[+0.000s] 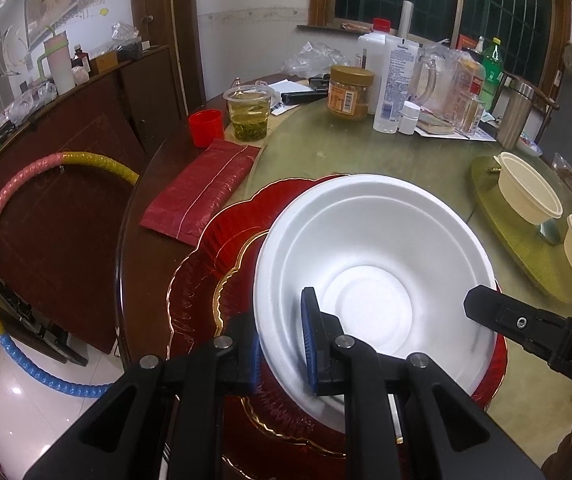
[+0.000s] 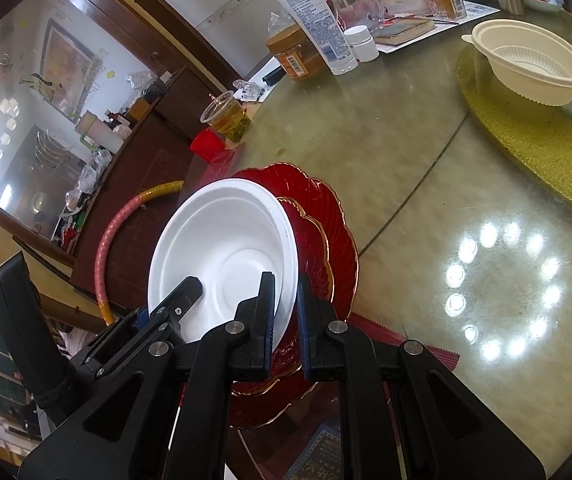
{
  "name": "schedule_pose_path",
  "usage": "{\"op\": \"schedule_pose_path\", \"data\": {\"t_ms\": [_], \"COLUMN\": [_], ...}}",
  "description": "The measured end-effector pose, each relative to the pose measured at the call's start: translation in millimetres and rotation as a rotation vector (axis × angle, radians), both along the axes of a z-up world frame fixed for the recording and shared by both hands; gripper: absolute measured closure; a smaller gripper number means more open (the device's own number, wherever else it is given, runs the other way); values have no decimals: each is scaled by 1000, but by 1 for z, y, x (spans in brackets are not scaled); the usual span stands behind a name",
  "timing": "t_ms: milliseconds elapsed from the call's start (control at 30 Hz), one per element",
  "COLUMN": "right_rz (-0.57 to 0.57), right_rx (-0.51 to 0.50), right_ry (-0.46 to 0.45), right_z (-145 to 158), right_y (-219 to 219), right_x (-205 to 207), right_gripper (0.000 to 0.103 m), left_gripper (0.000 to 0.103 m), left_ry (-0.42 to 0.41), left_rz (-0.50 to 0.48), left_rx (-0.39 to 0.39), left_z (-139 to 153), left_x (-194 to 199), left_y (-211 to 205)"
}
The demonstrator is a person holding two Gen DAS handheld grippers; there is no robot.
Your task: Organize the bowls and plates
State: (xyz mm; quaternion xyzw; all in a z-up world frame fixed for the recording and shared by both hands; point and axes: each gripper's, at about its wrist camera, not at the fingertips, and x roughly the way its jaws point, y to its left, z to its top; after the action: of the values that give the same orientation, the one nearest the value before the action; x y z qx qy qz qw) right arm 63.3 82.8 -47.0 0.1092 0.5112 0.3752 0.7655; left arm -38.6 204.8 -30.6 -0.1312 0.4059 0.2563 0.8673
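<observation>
White and foamy, the shallow round bowl (image 1: pixel 370 264) sits on my stack of two scalloped red glass plates with gold rims (image 1: pixel 202 280), at the near edge of the round glass-topped table (image 1: pixel 326 148). I have it from both sides: my left gripper (image 1: pixel 282 340) is pinched on the bowl's near-left rim, one blue pad (image 1: pixel 311 336) inside the wall and the other outside, while my right gripper (image 2: pixel 286 320) clamps the opposite rim the same way, its black finger reaching in from the right in the left wrist view. Whether the bowl rests on the plates or hangs just above them I cannot tell. Beyond the plates, to the left, lies a flat dark-red foil packet (image 1: pixel 202 192), then a small red plastic cup (image 1: pixel 205 127) and a clear cup of green tea (image 1: pixel 248 114) — further back, a brown jar with a gold lid (image 1: pixel 350 92) and a white lotion tube (image 1: pixel 396 88). Off to the right, a gold glitter mat (image 2: pixel 534 136) carries a cream ribbed plastic bowl (image 2: pixel 530 64).
</observation>
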Motion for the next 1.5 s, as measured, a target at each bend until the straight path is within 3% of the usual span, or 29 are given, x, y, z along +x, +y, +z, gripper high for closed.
{"op": "schedule_pose_path", "data": {"t_ms": [1133, 1200, 1300, 1367, 1400, 1467, 1500], "right_rz": [22, 21, 14, 5, 5, 2, -1], "right_rx": [-40, -42, -45, -44, -38, -23, -20], "right_ry": [21, 25, 27, 25, 24, 19, 15], "right_z": [-10, -10, -9, -8, -7, -4, -2], "right_y": [10, 10, 9, 7, 6, 4, 3], "right_x": [-4, -4, -4, -4, -4, -4, -5], "right_gripper": [93, 92, 91, 89, 87, 79, 64], "left_gripper": [85, 80, 55, 32, 29, 24, 24], "left_ry": [31, 33, 24, 10, 5, -6, -8], "left_rz": [19, 9, -5, -10, -7, 12, 23], "left_rx": [-24, -32, -33, -23, -20, -14, -13], "left_z": [-15, -15, -12, -8, -6, -2, 0], "left_x": [-5, -4, -6, -7, -8, -11, -12], "left_y": [5, 4, 1, -2, -2, -2, 0]}}
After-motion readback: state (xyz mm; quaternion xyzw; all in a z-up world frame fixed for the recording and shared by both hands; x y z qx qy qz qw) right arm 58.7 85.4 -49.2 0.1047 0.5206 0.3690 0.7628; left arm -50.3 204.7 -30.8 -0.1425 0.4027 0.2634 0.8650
